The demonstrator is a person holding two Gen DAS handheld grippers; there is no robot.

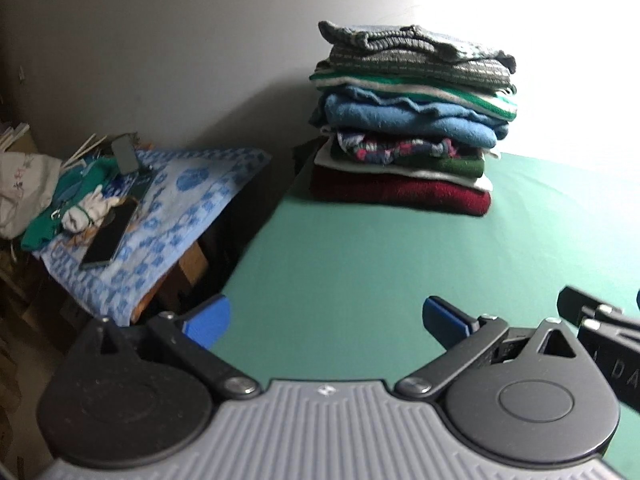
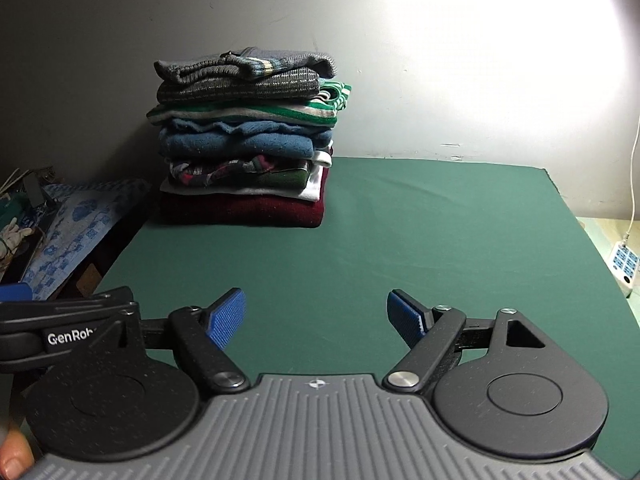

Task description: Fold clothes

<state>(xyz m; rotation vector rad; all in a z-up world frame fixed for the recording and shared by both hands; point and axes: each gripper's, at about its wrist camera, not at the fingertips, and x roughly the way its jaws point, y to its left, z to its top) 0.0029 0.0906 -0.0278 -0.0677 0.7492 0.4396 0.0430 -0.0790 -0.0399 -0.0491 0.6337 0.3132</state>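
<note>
A tall stack of folded clothes [image 1: 408, 120] [image 2: 244, 140] stands at the back of the green table [image 1: 360, 264] [image 2: 400, 240], against the wall. A grey striped knit lies on top and a dark red sweater at the bottom. My left gripper [image 1: 326, 320] hovers over the table's near left part, its blue pads wide apart with nothing between them. My right gripper [image 2: 316, 316] is open over the near middle of the green cloth, also holding nothing. Each gripper's body shows at the edge of the other's view.
Left of the table a lower stand carries a blue patterned towel [image 1: 168, 208] [image 2: 76, 224] with a phone [image 1: 110, 236], gloves and small clutter. A white power strip [image 2: 626, 264] and cable lie past the table's right edge. A thumb [image 2: 14, 456] shows at lower left.
</note>
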